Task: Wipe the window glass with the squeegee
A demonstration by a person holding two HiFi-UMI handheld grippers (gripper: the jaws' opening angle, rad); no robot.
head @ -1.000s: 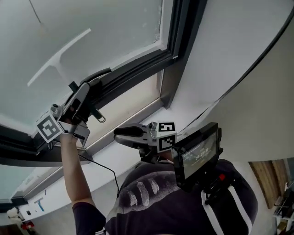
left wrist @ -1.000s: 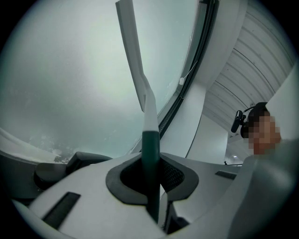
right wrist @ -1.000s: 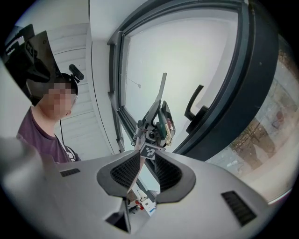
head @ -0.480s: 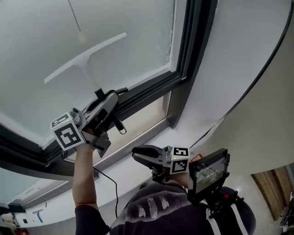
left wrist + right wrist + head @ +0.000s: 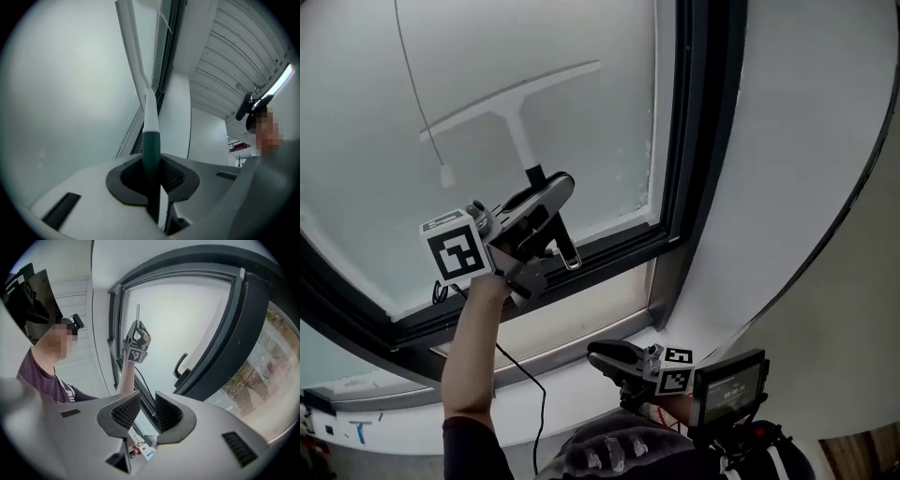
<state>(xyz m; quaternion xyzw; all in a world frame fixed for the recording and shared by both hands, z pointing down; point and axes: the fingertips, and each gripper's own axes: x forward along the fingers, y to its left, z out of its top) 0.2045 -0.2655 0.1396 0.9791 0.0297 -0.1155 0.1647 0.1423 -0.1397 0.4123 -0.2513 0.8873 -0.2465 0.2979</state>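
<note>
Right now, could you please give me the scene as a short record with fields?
left gripper: shut on the squeegee handle, raised toward the pane
squeegee blade: crosswise before the window glass; contact unclear
right gripper: open, empty, held low, away from the glass
pull cord: hangs left of the squeegee
window frame: dark, right of the blade

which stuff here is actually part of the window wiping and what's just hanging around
In the job:
- squeegee, held up at the window glass
- left gripper, fingers shut on the squeegee's handle

Just about:
- right gripper, fingers apart, empty
- pull cord hanging in front of the glass
- window handle
- black cable
</note>
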